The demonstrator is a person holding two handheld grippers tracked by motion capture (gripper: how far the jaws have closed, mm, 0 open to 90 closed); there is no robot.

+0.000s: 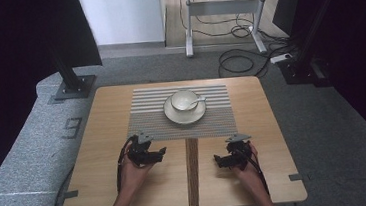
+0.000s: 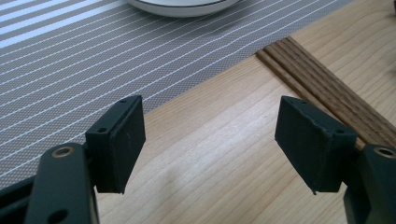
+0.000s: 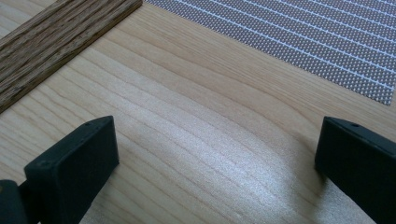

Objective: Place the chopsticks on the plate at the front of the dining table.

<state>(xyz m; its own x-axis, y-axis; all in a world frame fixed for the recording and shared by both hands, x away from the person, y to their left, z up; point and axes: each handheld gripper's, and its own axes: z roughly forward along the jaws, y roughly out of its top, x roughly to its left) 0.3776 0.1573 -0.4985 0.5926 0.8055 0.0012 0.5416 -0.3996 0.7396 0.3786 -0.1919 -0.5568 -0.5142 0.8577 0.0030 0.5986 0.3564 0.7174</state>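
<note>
Cup point(image 1: 185, 100) on saucer point(image 1: 185, 114) at table's point(image 1: 100, 155) far edge, ahead of both our tongs; left gripper point(image 1: 161, 150) and right gripper point(image 1: 216, 159) equally near, both spread, empty.

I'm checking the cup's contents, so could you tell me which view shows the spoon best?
The high view: the spoon rests on the saucer beside the cup. The left gripper view catches the saucer's rim; the right gripper view looks at placemat and table.

Both grippers, left gripper point(image 1: 163, 150) and right gripper point(image 1: 216, 159), are black with flat square pads point(image 2: 122, 140), small screw holes, grey top plates and black cables.
</note>
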